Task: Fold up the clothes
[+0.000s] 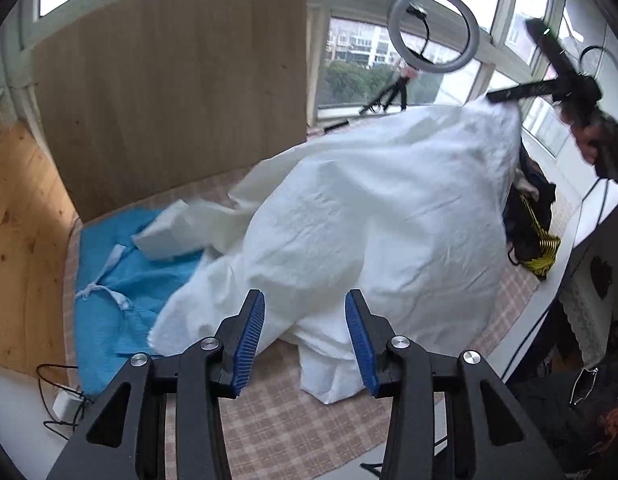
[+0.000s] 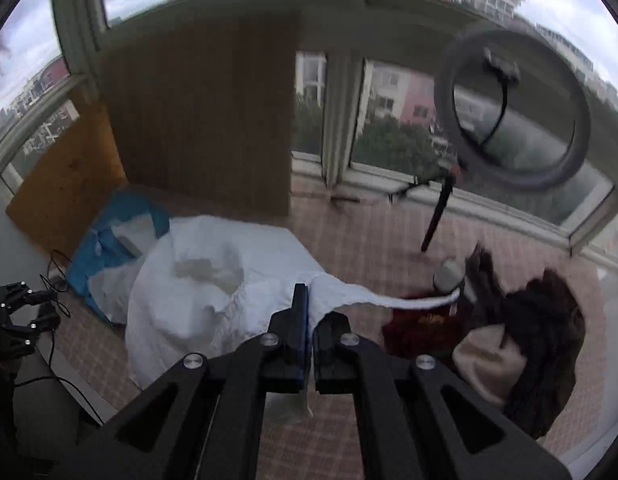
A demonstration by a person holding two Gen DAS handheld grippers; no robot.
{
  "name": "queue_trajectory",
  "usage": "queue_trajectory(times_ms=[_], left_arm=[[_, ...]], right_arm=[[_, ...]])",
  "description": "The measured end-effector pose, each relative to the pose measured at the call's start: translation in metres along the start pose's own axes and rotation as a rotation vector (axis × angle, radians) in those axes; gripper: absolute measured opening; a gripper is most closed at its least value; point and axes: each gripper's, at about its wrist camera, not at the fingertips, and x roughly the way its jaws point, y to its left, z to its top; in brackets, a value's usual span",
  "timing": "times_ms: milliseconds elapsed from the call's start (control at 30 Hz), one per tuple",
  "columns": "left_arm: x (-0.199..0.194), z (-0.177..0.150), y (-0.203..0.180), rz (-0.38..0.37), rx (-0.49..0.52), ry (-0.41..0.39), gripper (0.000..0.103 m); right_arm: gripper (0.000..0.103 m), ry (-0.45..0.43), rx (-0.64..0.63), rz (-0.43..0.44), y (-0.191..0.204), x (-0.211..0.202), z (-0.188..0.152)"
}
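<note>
Your left gripper hangs with jaws released above the checked tabletop, the white garment heaped just beyond, a blue cloth far left. From the right wrist, your right gripper has its jaws clenched on the garment's edge, dark clothes piled right.

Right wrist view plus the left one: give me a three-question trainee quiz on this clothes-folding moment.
1. True or false: the right gripper is shut on the crinkled white garment.
2. Which garment lies flat beside the white one? A) light blue cloth garment B) green towel C) yellow shirt
3. Fill in: the left gripper has its jaws ____ and holds nothing.

Key: 1 true; 2 A; 3 open.
</note>
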Motion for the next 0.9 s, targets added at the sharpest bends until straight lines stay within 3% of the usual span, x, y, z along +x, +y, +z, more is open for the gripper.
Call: queue_trajectory(times_ms=[67,133,233,300,367,433,900], left_arm=[[0.028,0.002,-0.024,-0.035,0.044,0.057,0.040],[0.054,0.000,-0.054,-0.092,0.097,0.113,0.040],[0.083,-0.008,-0.099,-0.158,0.166,0.187,0.040],[0.092,-0.014,-0.123,-0.194,0.186,0.225,0.040],[0.096,-0.019,-0.136,-0.201,0.206,0.248,0.040],[0.099,-0.025,-0.147,-0.213,0.212,0.271,0.040],[0.108,-0.073,-0.189,-0.187,0.180,0.326,0.040]], right_arm=[[0.002,0.115,0.111,0.009,-0.046,0.066,-0.040],[0.002,0.168,0.186,-0.004,-0.076,0.105,-0.071],[0.005,0.196,0.226,0.018,-0.095,0.129,-0.099],[0.012,0.181,0.230,0.043,-0.102,0.126,-0.114],[0.035,0.149,0.235,0.054,-0.112,0.116,-0.123],[0.049,0.132,0.236,0.059,-0.123,0.109,-0.132],[0.049,0.211,0.271,0.293,-0.110,0.143,-0.179]])
